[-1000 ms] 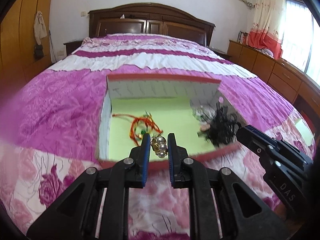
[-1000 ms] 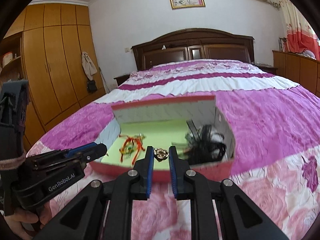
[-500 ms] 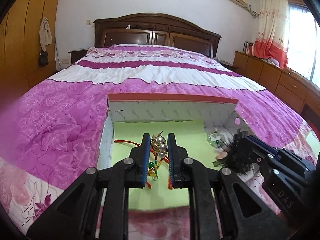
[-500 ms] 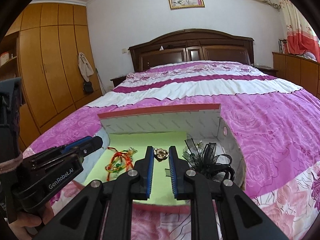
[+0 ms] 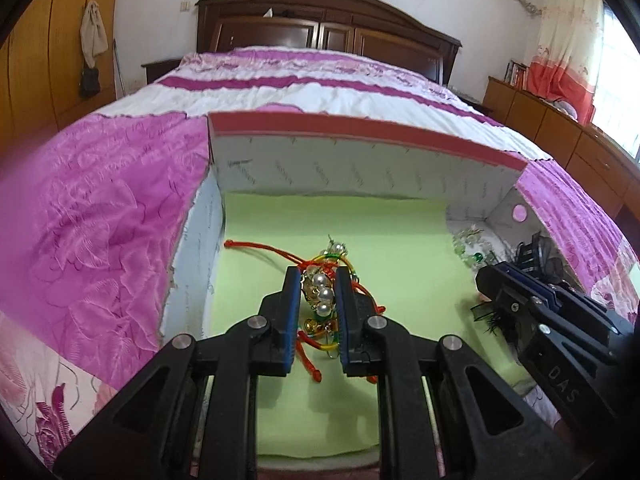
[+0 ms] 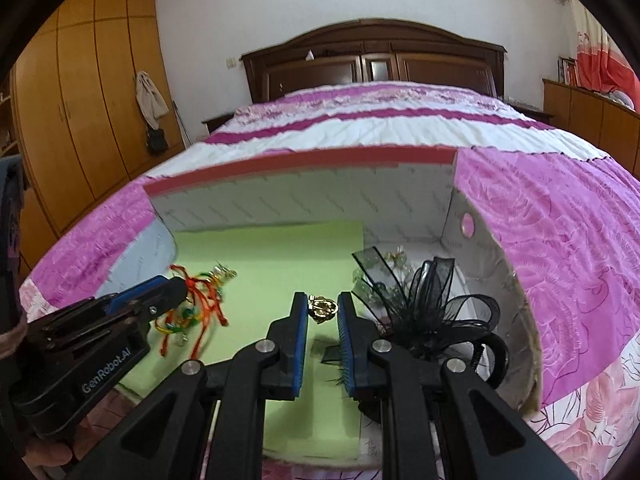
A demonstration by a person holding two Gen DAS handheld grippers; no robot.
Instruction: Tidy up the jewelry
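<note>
A shallow box with a red rim and a green liner lies on the bed. My left gripper is shut on a gold piece with pearls, held low over a tangle of red and coloured cords on the liner. My right gripper is shut on a small gold ornament above the liner's middle, beside a black mesh bow. The left gripper shows at the lower left of the right wrist view, and the right gripper shows at the right edge of the left wrist view.
The box sits on a pink and white floral bedspread. Clear glassy trinkets lie in the box's far right corner. A dark wooden headboard, wooden wardrobes at left and low cabinets at right surround the bed.
Both grippers have moved forward and down from the box's near edge to over its green liner, each still holding its piece. The cords now lie under the left gripper.
</note>
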